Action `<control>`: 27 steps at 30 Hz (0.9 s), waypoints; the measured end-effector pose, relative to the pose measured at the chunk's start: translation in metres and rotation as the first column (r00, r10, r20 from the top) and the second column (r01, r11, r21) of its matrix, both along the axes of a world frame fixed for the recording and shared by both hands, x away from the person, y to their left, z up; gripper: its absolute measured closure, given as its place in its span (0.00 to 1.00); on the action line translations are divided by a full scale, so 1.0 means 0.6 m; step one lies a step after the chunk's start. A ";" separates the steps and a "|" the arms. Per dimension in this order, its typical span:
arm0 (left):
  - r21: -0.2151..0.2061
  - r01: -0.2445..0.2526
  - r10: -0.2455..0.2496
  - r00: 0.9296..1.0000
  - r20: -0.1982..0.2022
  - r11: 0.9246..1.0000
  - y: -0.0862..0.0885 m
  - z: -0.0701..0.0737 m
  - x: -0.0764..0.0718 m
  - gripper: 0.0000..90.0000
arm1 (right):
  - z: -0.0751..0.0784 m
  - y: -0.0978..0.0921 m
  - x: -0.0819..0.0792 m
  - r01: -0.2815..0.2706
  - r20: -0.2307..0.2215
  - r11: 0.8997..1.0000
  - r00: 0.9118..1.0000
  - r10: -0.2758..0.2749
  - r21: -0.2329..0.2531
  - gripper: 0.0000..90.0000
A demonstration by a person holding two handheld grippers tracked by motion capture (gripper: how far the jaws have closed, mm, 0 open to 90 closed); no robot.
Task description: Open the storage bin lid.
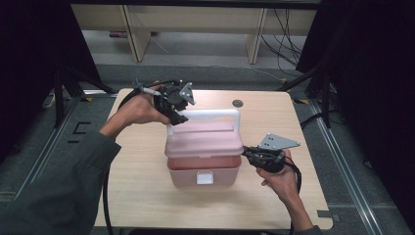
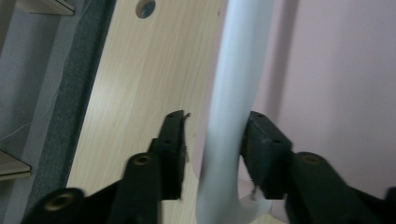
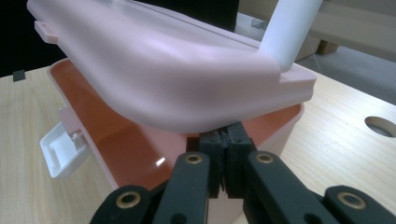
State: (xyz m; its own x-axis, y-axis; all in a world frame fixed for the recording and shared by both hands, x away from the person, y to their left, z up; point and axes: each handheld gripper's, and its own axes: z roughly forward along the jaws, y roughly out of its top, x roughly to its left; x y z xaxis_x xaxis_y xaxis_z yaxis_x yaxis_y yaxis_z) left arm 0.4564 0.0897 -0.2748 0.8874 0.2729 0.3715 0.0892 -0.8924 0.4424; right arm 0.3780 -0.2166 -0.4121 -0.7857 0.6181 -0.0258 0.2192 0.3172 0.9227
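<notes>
- A pale wooden counter (image 1: 147, 196) stands on grey floor, dark curtains at both sides of the frame.
- At the counter's centre sits a pink box (image 1: 204, 172), its lid (image 1: 203, 139) raised a little off the rim, a white latch (image 1: 204, 177) on its front.
- The left tongs (image 1: 177, 117), left of centre, straddle the white handle (image 1: 215, 115), jaws parted around it.
- The right tongs (image 1: 246, 152), right of centre, are clenched at the box's edge under the lid.

White handle (image 2: 231, 107) between the hand-held gripper (image 2: 215, 149) jaws, perhaps barely touching.
</notes>
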 end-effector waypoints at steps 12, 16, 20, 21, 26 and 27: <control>-0.266 -0.195 0.215 0.975 0.048 0.944 0.091 0.022 -0.038 0.41 | 0.005 0.000 0.004 -0.005 0.008 1.000 1.000 0.005 -0.011 1.00; -0.306 -0.258 0.274 0.962 0.010 0.917 0.123 0.011 -0.054 0.39 | 0.006 -0.003 0.003 0.000 0.005 1.000 1.000 0.000 -0.012 1.00; -0.349 -0.299 0.309 0.951 -0.030 0.888 0.152 -0.010 -0.068 0.37 | 0.006 -0.002 0.002 0.007 -0.016 1.000 1.000 -0.007 0.000 1.00; -0.362 -0.318 0.326 0.944 -0.038 0.876 0.159 -0.016 -0.072 0.37 | 0.006 -0.002 0.002 0.004 -0.015 1.000 1.000 -0.004 0.001 1.00; -0.353 -0.360 0.351 0.932 -0.091 0.864 0.183 -0.056 -0.085 0.34 | 0.007 -0.001 0.004 0.002 -0.008 1.000 1.000 -0.002 -0.004 1.00; -0.346 -0.364 0.351 0.931 -0.102 0.865 0.185 -0.066 -0.087 0.34 | 0.008 -0.001 0.005 0.004 -0.005 1.000 1.000 -0.004 -0.006 1.00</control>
State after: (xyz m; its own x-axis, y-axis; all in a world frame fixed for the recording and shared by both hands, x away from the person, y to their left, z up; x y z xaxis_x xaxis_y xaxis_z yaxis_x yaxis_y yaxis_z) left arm 0.4041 0.2009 -0.3147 0.7145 0.6807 0.1616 0.3928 -0.5814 0.7125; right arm 0.3807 -0.2175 -0.4075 -0.7836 0.6208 -0.0253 0.2253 0.3218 0.9196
